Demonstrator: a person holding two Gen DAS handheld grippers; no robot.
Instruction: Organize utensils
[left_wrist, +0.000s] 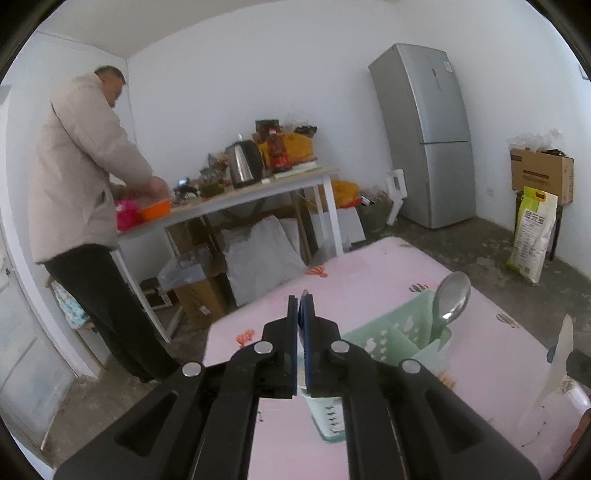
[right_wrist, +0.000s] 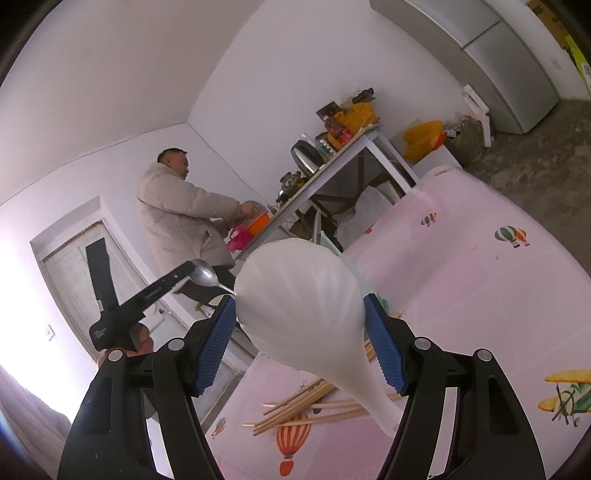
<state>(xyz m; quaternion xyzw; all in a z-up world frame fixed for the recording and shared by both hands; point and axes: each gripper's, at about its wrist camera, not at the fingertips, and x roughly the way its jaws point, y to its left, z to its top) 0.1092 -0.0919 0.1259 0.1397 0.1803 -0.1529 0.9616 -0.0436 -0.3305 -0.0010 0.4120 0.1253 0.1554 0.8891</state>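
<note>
Now the white paddle (right_wrist: 301, 314) sat between the pads (right_wrist: 216, 343) of the right gripper (right_wrist: 299, 347); its broad head filled the gap and the pads pressed its two edges, so this gripper gripped the paddle above the pink cloth (right_wrist: 480, 295). Under the paddle a loose bunch of chopsticks (right_wrist: 306, 410) lay on that cloth. The green caddy (left_wrist: 391, 339) stood on the cloth too, and a steel spoon (left_wrist: 450, 299) stood upright in its right compartment. The left gripper (left_wrist: 302, 332) was nearly closed, pinching the caddy's near wall. Beyond the cloth, a man (left_wrist: 81, 177) stood at a white table (left_wrist: 258, 195), near a fridge (left_wrist: 424, 133).
</note>
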